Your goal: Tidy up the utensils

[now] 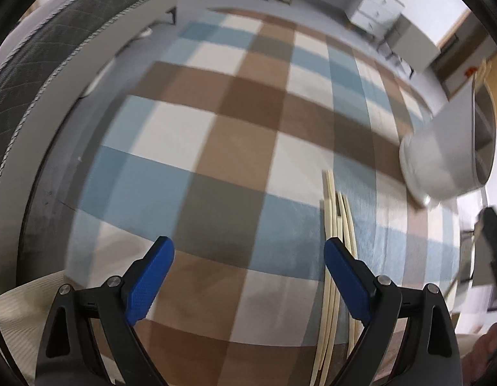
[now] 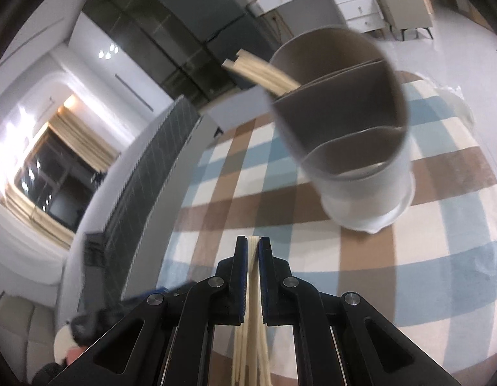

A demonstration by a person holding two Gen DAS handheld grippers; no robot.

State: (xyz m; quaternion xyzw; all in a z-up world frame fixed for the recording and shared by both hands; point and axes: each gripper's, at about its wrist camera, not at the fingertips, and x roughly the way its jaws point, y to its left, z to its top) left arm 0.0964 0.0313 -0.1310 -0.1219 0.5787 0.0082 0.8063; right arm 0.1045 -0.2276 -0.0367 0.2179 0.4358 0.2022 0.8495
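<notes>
My left gripper [image 1: 248, 254] is open and empty above the checked tablecloth [image 1: 216, 128]. Several pale chopsticks [image 1: 337, 225] lie on the cloth beside its right finger [image 1: 345, 283]. A white utensil holder [image 1: 441, 148] with inner dividers stands at the right. In the right wrist view my right gripper [image 2: 253, 251] is shut on a bundle of pale chopsticks [image 2: 252, 337]. The holder [image 2: 354, 135] stands just ahead of it, with several chopsticks [image 2: 261, 72] leaning out of its far compartment.
A dark quilted sofa [image 1: 55, 58] borders the table on the left; it also shows in the right wrist view [image 2: 145, 186]. White drawers [image 2: 329, 0] and a grey cabinet [image 2: 399, 6] stand on the floor beyond. The other gripper [image 1: 493, 251] shows at the right edge.
</notes>
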